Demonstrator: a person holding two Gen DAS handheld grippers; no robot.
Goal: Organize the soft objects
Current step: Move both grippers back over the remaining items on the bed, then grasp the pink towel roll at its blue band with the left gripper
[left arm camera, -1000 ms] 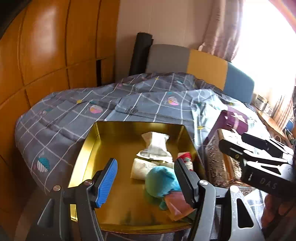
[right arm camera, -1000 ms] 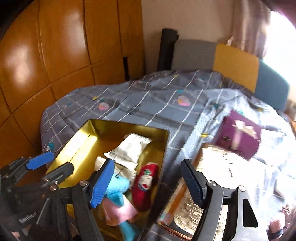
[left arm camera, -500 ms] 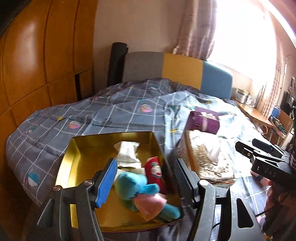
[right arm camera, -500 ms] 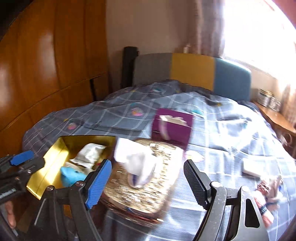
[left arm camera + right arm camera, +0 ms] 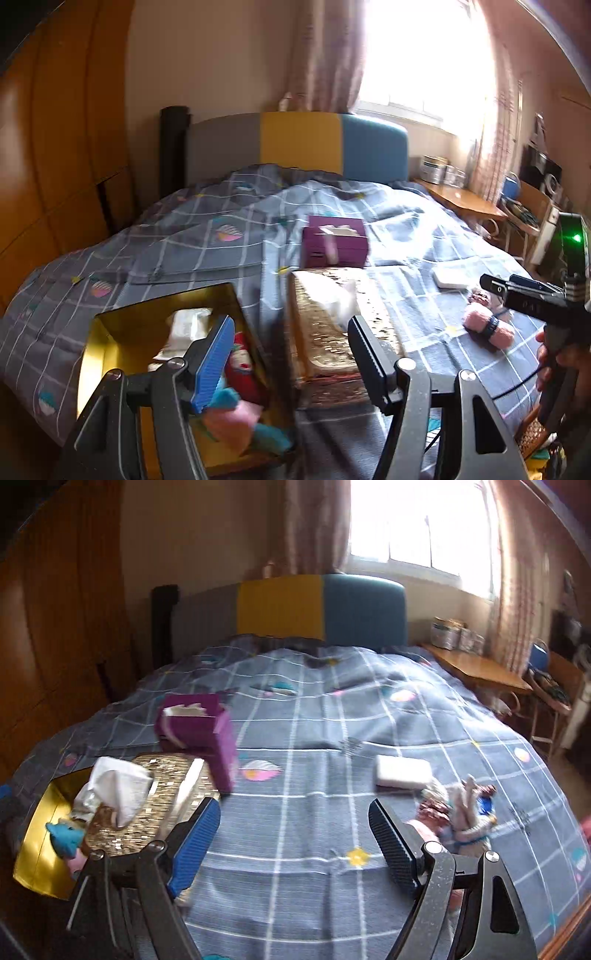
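Note:
A gold tin box [image 5: 110,325] sits on the bed at the left and holds a blue and pink plush toy [image 5: 236,413], a red doll [image 5: 243,365] and a white packet [image 5: 188,325]. My left gripper [image 5: 291,354] is open and empty above the gap between the tin and a gold sequin tissue box [image 5: 325,332]. My right gripper [image 5: 295,834] is open and empty over the blanket. A pink rolled item [image 5: 487,326], a pile of small soft things [image 5: 461,812] and a white pad [image 5: 402,771] lie on the right of the bed.
A purple tissue box [image 5: 199,727] stands behind the sequin box [image 5: 155,794]. The tin also shows in the right wrist view [image 5: 33,849]. A wooden wardrobe [image 5: 55,184] is on the left, a headboard [image 5: 299,144] at the back, a wooden side table [image 5: 476,668] at the right.
Both grippers have swung to the right, away from the tin. The right wrist view now faces the open blanket and the soft items on the right. Both stay open and empty.

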